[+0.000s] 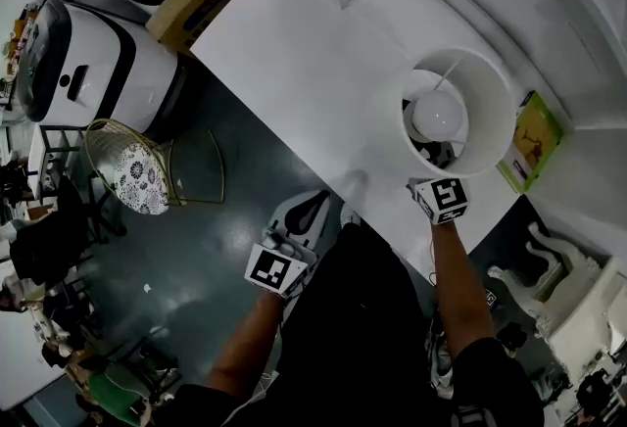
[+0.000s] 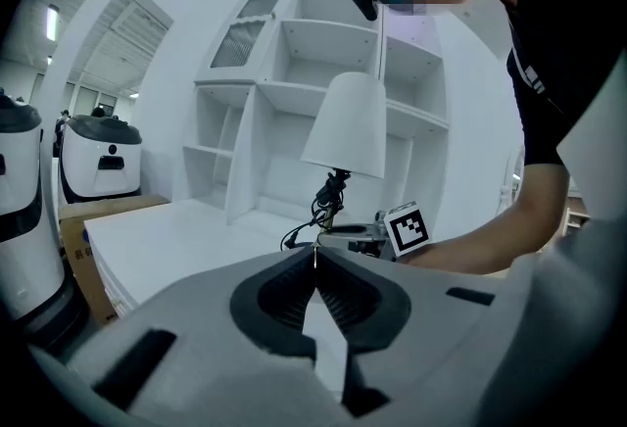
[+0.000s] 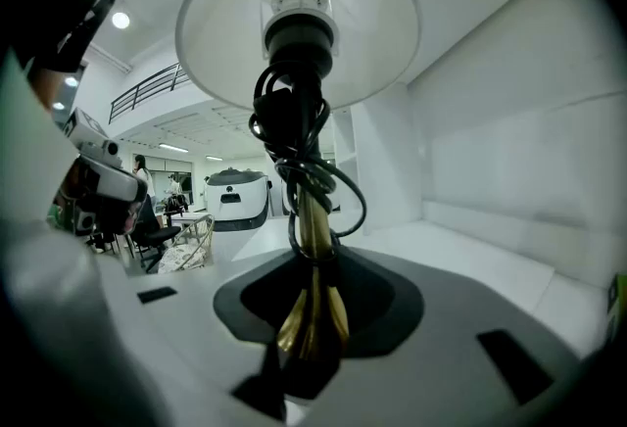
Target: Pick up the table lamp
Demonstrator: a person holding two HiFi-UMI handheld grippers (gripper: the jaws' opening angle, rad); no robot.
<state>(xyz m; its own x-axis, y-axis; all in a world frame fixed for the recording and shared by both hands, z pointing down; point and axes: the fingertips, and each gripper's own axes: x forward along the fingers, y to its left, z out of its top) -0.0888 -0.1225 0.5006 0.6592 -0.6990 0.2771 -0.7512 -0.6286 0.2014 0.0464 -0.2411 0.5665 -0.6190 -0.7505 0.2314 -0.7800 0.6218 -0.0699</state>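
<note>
Now the right gripper (image 3: 312, 317) pinches the table lamp (image 1: 490, 112) by its stem near the edge of the table (image 1: 294, 72), bare tabletop beside; left gripper (image 2: 315, 263) pressed together, empty.

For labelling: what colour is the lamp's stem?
Brass-gold stem, clearest in the right gripper view.

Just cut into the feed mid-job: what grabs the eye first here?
The white lamp, its bulb seen from straight above in the head view, is at the table's right end. The right gripper is clamped on its brass stem, which has black cord wound round it. The left gripper is shut and empty, off the table's near edge.
</note>
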